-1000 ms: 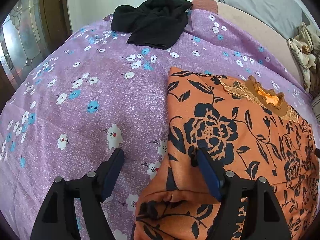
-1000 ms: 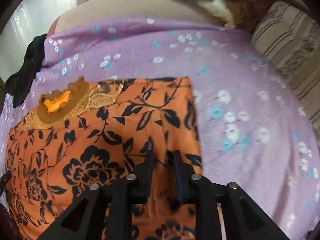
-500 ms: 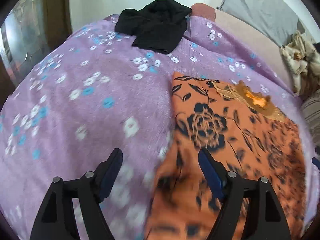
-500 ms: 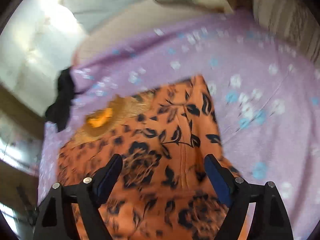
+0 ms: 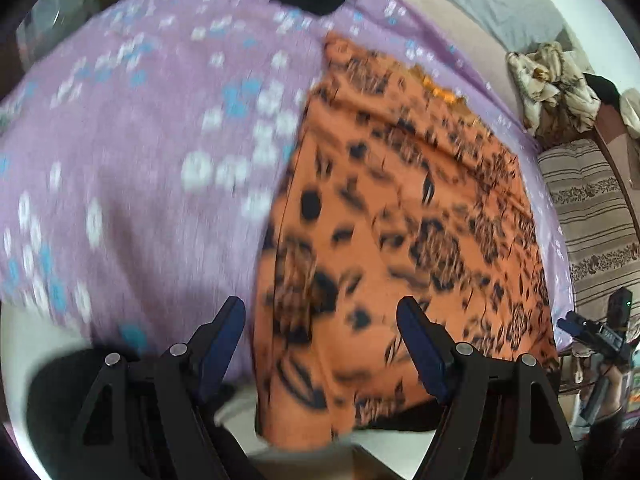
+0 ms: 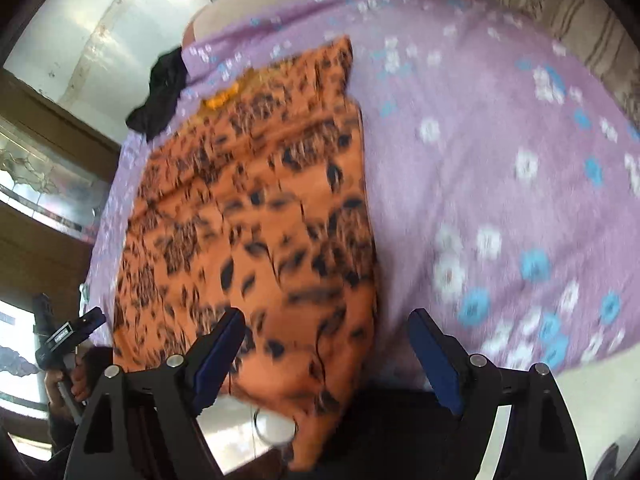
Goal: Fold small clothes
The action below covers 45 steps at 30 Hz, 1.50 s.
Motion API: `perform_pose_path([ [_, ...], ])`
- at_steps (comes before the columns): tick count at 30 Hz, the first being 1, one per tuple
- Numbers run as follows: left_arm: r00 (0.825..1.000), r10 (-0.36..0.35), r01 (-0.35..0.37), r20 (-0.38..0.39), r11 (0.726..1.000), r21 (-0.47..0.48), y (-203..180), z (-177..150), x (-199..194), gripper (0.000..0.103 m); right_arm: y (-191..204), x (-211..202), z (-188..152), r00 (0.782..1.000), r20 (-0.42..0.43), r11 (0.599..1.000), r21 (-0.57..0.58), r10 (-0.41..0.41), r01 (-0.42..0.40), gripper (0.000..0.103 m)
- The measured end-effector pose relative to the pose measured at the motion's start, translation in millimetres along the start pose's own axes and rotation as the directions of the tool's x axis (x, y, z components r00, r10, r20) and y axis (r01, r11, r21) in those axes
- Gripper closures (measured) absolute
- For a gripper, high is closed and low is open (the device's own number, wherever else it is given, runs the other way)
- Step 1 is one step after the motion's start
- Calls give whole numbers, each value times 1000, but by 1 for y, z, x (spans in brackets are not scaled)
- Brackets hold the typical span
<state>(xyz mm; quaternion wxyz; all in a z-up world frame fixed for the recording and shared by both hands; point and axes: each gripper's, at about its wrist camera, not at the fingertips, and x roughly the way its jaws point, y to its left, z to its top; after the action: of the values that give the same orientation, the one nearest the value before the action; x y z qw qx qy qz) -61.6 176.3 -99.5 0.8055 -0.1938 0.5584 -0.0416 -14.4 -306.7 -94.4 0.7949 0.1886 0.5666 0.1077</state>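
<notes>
Lying flat on the purple floral bedspread [image 5: 132, 168]: orange garment with black flower print [image 5: 400, 220], long rectangle, near hem hanging over the bed edge at 6 o'clock, neckline at 12. Left gripper [image 5: 320, 344] spread, empty. Right gripper [image 6: 326, 354] spread, empty. Heavy blur.

Matt printed cloth garment [image 5: 400, 208] on woven bedspread [image 5: 132, 140]

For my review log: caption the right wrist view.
Open right gripper above the orange floral garment spread on a purple flowered sheet.
</notes>
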Motion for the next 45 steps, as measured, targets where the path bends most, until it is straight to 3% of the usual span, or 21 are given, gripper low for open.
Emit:
perform_pose_path([
  [1, 1000, -1, 0, -12, 1000, -26, 3, -5, 2, 24, 1, 5, -4, 1000, -27, 1000, -7, -13, 12, 20],
  [3, 999, -19, 17, -34, 998, -63, 7, -15, 5, 24, 5, 15, -7, 998, -63, 1000, -19, -5, 4, 37],
  [5, 999, -12, 8, -44, 997, -78, 9, -21, 7, 24, 11, 21, -13, 996, -92, 999, -41, -19, 16, 67],
  [11, 996, -12, 3, -90, 995, -104, 9, -35, 21, 25, 22, 30, -27, 988, -135, 995, -71, -80, 71, 70],
  [13, 994, -10, -1, -112, 995, -96, 9, -39, 26, 53, 22, 32, -31, 987, -139, 995, -67, -81, 72, 70],
  [14, 991, -1, -11, -134, 996, -93, 9, -40, 30, 77, 22, 34, -32, 985, -146, 994, -71, -87, 77, 70],
  [16, 991, 13, -25, -132, 995, -92, 12, -42, 29, 83, 20, 39, -34, 980, -170, 993, -72, -103, 91, 70],
  [17, 991, 9, -22, -131, 995, -96, 13, -42, 28, 92, 19, 41, -36, 978, -176, 993, -71, -109, 98, 71],
  [18, 992, -12, -2, -126, 994, -110, 16, -42, 26, 95, 18, 42, -37, 978, -177, 993, -72, -110, 99, 74],
  [20, 994, -38, 25, -105, 993, -119, 19, -44, 16, 96, 15, 36, -38, 984, -156, 995, -54, -91, 84, 95],
  [27, 997, -65, 69, 45, 995, -77, -2, -36, -28, 96, 5, -14, -31, 998, -19, 998, 43, 55, -54, 96],
  [32, 999, -24, 19, -45, 995, -95, 5, -37, -1, 96, -3, 6, -31, 995, -59, 993, 92, 78, -72, 96],
  [34, 999, -23, 19, -35, 995, -101, 8, -36, -5, 96, -7, 5, -31, 993, -36, 987, 115, 115, -110, 96],
  [38, 995, -44, 49, 89, 997, -52, -2, -23, -38, 96, 1, -26, -20, 980, 76, 977, 100, 182, -189, 96],
  [40, 997, -30, 34, 78, 998, -55, 3, -19, -33, 96, -3, -25, -14, 980, 81, 976, 107, 183, -191, 96],
  [43, 1000, 7, -9, -21, 996, -87, 12, -22, -5, 96, -13, -3, -16, 984, 32, 971, 156, 177, -180, 96],
  [45, 999, 0, -3, -33, 996, -88, 12, -20, -1, 96, -15, 5, -19, 980, 11, 965, 173, 196, -195, 96],
])
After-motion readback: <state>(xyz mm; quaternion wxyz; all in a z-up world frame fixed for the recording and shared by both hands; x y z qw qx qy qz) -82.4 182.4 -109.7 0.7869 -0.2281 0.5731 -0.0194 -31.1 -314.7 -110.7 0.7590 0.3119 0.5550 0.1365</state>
